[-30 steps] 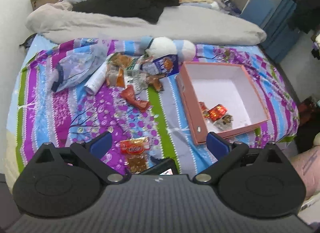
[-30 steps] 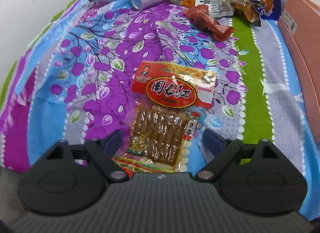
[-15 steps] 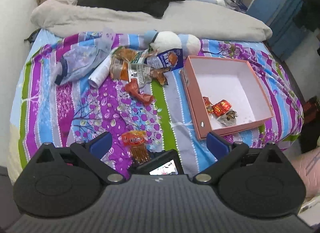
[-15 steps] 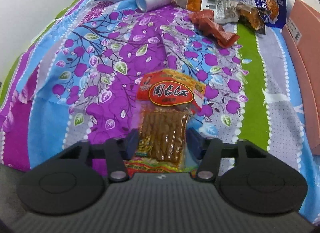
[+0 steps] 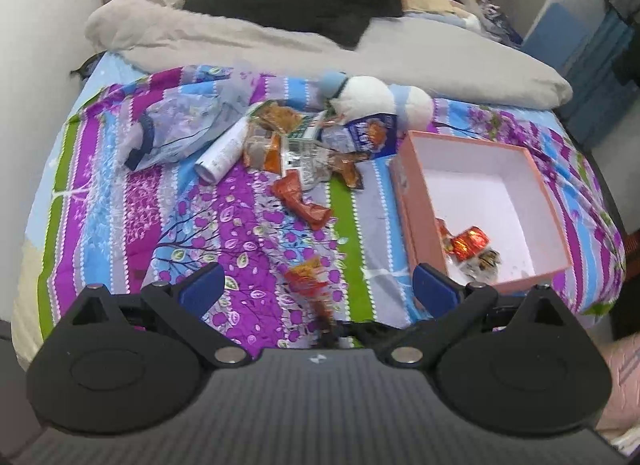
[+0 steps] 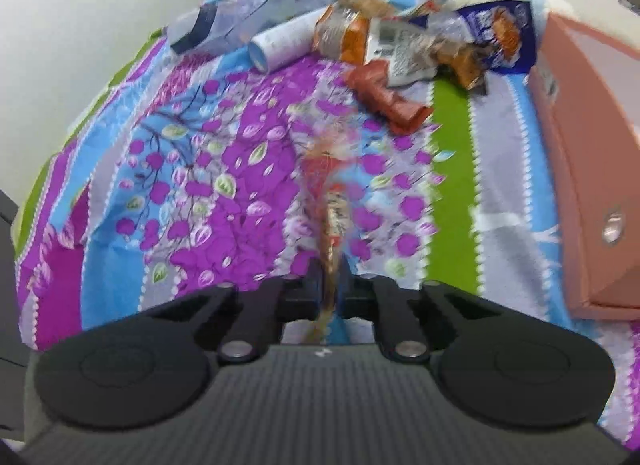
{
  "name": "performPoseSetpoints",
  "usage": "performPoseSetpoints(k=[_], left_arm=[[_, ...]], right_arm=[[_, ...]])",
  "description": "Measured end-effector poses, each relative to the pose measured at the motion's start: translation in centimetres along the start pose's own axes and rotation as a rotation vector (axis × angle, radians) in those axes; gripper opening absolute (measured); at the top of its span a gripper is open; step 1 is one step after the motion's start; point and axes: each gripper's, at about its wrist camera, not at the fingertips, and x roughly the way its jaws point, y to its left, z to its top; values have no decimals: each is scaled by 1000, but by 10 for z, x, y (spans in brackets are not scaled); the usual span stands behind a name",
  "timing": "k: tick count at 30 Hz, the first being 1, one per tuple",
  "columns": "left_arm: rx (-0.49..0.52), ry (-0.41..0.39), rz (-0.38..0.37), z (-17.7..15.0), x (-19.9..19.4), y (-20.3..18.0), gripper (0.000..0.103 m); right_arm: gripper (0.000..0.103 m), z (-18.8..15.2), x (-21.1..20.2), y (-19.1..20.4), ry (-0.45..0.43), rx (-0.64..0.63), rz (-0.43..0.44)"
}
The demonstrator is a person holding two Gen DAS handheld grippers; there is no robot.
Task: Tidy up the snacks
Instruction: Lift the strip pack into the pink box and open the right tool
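On a bed with a striped floral sheet (image 5: pixel 224 201), the left wrist view shows the left gripper (image 5: pixel 316 285) wide open and empty, and wrapped snacks (image 5: pixel 470 243) inside the pink box (image 5: pixel 548 201) at right, while the right wrist view, seeing only the box's outer wall, shows the right gripper (image 6: pixel 330 293) clamped on a blurred red snack packet (image 6: pixel 332 201) edge-on.

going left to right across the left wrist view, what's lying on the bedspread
Clear plastic bag with dark trim → white cylindrical tube → twisted red snack wrapper → blue-and-white snack packet → pink cardboard box
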Motion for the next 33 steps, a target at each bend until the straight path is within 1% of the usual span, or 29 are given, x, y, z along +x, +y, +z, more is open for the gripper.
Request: performPoseSetpoints(k=[5, 8, 13, 17, 21, 25, 30, 33], left_arm=[[-52, -1, 23, 0, 15, 14, 102], [-67, 0, 32, 0, 25, 17, 102], [-64, -7, 17, 1, 38, 8, 102], [-59, -21, -8, 3, 47, -4, 102], [-44, -37, -26, 5, 59, -20, 102], [-49, -33, -69, 5, 74, -33, 102], [-62, -11, -69, 3, 93, -41, 102], [-63, -1, -58, 3, 102, -44, 102]], right_arm=[[9, 1, -16, -20, -35, 32, 4], [9, 0, -27, -30, -56, 51, -8], [9, 10, -52, -49, -112, 93, -34], [9, 26, -75, -66, -176, 119, -64], [9, 45, -103, -87, -267, 125, -139], [9, 56, -122, -121, -318, 172, -206], [10, 59, -133, -162, -351, 223, -295], [10, 56, -130, -185, -340, 249, -338]])
